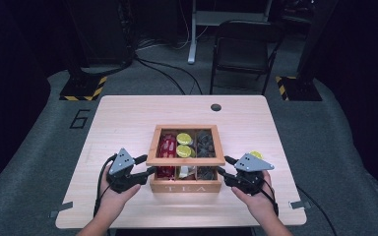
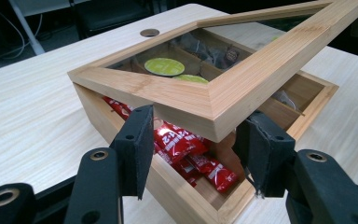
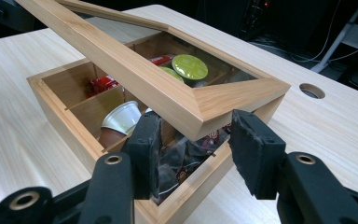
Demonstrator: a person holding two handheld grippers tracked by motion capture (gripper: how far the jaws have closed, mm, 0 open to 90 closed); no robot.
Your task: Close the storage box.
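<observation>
Left gripper [image 2: 193, 149] and right gripper [image 3: 196, 151]: jaws clamp front corners of glazed lid [image 1: 186, 160], held raised above wooden tea box [image 1: 186, 187] at table [image 1: 128, 118] centre.

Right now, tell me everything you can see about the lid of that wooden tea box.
The lid is a light wood frame with mitred corners around a clear pane, through which green capsules show. It is partly raised, tilted up at the front over the open tea box, its far edge low at the back of the box. The left gripper and the right gripper each straddle a front corner, jaws on either side; whether the pads press the wood is unclear.
</observation>
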